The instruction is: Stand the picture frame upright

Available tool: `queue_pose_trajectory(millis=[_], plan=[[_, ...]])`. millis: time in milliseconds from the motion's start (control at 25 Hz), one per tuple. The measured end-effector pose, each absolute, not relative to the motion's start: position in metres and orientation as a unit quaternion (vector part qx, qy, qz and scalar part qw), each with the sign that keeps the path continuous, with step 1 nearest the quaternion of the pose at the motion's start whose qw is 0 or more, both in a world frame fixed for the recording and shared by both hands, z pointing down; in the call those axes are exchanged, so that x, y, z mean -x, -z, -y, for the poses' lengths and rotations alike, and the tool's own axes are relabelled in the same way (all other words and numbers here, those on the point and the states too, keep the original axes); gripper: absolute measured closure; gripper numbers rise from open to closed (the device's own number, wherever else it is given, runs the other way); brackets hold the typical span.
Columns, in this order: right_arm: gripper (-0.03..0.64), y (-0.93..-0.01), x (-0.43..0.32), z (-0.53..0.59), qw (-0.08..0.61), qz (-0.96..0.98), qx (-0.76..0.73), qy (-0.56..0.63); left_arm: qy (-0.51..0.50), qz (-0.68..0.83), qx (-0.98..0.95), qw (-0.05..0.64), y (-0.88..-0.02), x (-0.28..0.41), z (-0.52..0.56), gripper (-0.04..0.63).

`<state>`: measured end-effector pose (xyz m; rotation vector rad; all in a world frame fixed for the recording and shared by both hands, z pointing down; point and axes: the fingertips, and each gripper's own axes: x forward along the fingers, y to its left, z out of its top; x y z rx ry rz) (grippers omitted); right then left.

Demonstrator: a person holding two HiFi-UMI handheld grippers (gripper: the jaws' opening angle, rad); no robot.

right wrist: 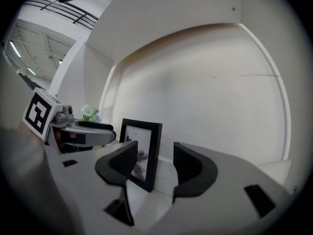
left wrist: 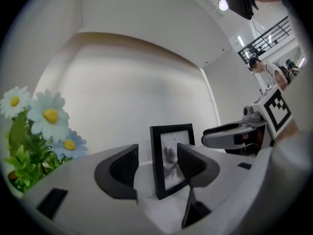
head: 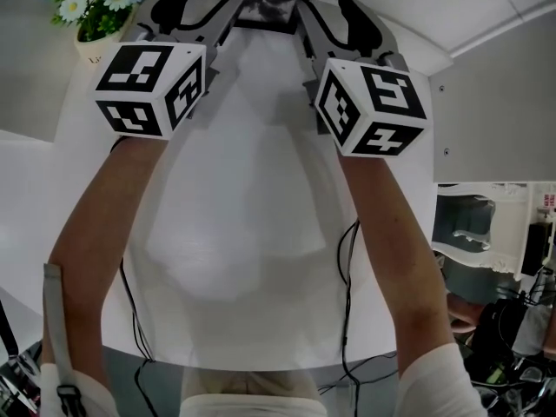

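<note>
- Picture frame [left wrist: 166, 146]: black border, pale print w/ a dark smudge-like motif. Stands upright on the white tabletop [head: 261, 233], at the middle of the far edge, right by the white wall.
- Left hand-held gripper [left wrist: 157, 163]: level, pointing at the frame from the left side. Jaws partly apart, w/ the frame's left border standing between them. Clear gap btwn the left jaw and the border. The right jaw overlaps the frame's front in the left gripper view, but no pad is seen pressing, so nothing is gripped.
- Right hand-held gripper [right wrist: 154, 163]: level too, coming at the frame's right side. Jaws partly apart, frame's right border between them. Visible gap from the border to the right jaw. The left jaw crosses in front of the print; no squeeze visible. Holds nothing.
- Each hand-held gripper shows in the other's view, just beside the frame, marker cube at its back end.
- Head view: both forearms stretch fwd over the tabletop and the 2 marker cubes sit side by side but apart. The frame's top shows between the jaw tips at the far edge.
- Flowers [head: 95, 7]: white/pale-blue daisies w/ yellow centres and green leaves, in a small light pot at the far left corner of the tabletop. They're near the left hand-held gripper, apart from the frame.
- Thin black cables [head: 343, 285] hang over the near edge of the tabletop, on both sides of the person.
</note>
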<state>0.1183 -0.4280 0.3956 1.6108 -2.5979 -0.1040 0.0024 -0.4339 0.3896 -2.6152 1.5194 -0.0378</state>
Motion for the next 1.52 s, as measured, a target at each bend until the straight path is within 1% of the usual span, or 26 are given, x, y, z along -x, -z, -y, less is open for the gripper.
queue_pose_trajectory(millis=[160,360,440,520,560,640,680,720,760,880,1040,1280,1520], plan=[[0.377,-0.389,-0.123,0.418,0.038,0.843,-0.535,0.038,0.01,-0.5,0.864,0.061,-0.386,-0.001,0.424,0.342],[0.38,-0.386,-0.131,0.39,0.046,0.835,-0.547,0.04,0.007,-0.492,0.869,0.056,-0.384,-0.001,0.397,0.341],[0.407,-0.386,-0.137,0.376,0.047,0.831,-0.553,0.038,0.006,-0.491,0.87,0.05,-0.383,0.0,0.384,0.341],[0.471,-0.383,-0.142,0.36,0.045,0.826,-0.56,0.037,0.022,-0.496,0.867,0.048,-0.386,0.003,0.371,0.341],[0.497,-0.382,-0.143,0.351,0.044,0.825,-0.563,0.037,0.036,-0.501,0.863,0.05,-0.389,0.005,0.365,0.354],[0.55,-0.381,-0.144,0.334,0.044,0.823,-0.566,0.036,0.056,-0.508,0.858,0.053,-0.391,0.01,0.351,0.448],[0.583,-0.38,-0.144,0.325,0.045,0.821,-0.567,0.034,0.058,-0.509,0.858,0.051,-0.391,0.013,0.344,0.477],[0.602,-0.38,-0.145,0.317,0.047,0.82,-0.569,0.031,0.058,-0.508,0.858,0.047,-0.389,0.015,0.336,0.509],[0.606,-0.38,-0.145,0.308,0.049,0.819,-0.571,0.026,0.058,-0.506,0.86,0.043,-0.388,0.017,0.327,0.536],[0.607,-0.379,-0.148,0.283,0.054,0.815,-0.576,0.013,0.053,-0.491,0.869,0.028,-0.383,0.023,0.299,0.577],[0.607,-0.38,-0.149,0.247,0.061,0.813,-0.579,-0.004,0.042,-0.468,0.883,0.004,-0.373,0.028,0.258,0.578],[0.607,-0.377,-0.148,0.191,0.056,0.81,-0.583,-0.031,0.025,-0.46,0.888,-0.002,-0.358,0.045,0.199,0.577],[0.607,-0.363,-0.129,0.142,0.059,0.82,-0.567,-0.046,0.023,-0.464,0.885,-0.012,-0.341,0.062,0.151,0.577]])
